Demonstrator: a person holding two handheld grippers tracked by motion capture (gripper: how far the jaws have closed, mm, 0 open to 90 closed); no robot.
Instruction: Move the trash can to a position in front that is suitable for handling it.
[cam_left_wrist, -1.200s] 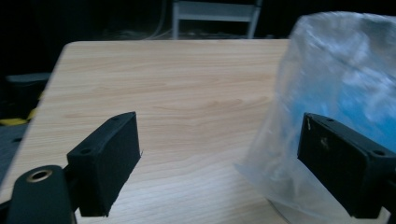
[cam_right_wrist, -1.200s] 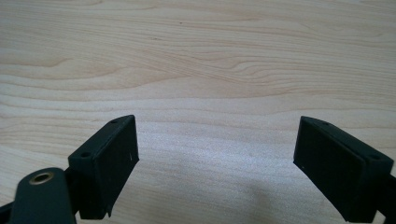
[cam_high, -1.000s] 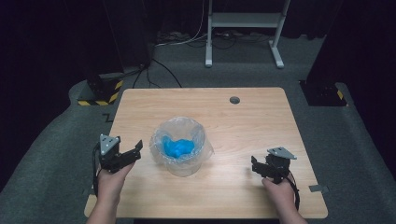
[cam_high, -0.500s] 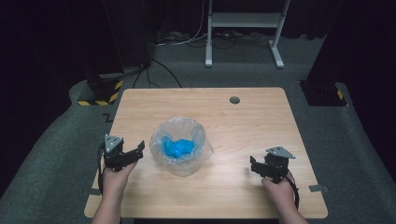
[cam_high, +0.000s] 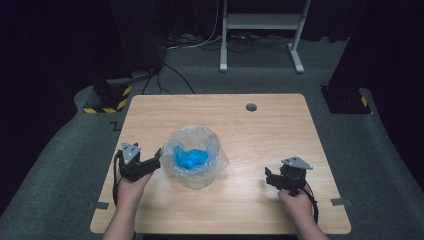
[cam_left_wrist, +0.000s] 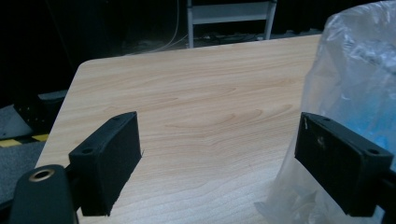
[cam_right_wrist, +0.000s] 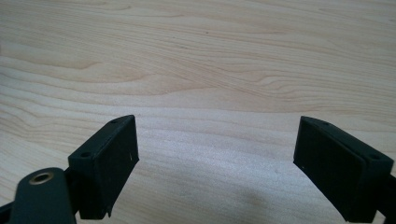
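A round container lined with a clear plastic bag (cam_high: 194, 156) stands in the middle of the wooden table (cam_high: 280, 130), and something bright blue (cam_high: 189, 158) lies inside it. My left gripper (cam_high: 156, 159) is open just to the left of the bag, its tips close to the plastic. In the left gripper view that gripper (cam_left_wrist: 219, 161) stands wide, and the crinkled bag (cam_left_wrist: 355, 88) rises behind its right-hand jaw. My right gripper (cam_high: 270, 179) is open near the table's front right, held low over bare wood, as the right gripper view (cam_right_wrist: 217, 163) shows.
A small dark round hole (cam_high: 251, 107) sits near the table's far edge. Beyond the table are grey carpet, a white metal stand (cam_high: 260, 30), cables and a yellow-black striped block (cam_high: 110, 100). Bare wood lies between the bag and the right gripper.
My left gripper has drifted slightly nearer the person and stays beside the bag. The right gripper has barely moved.
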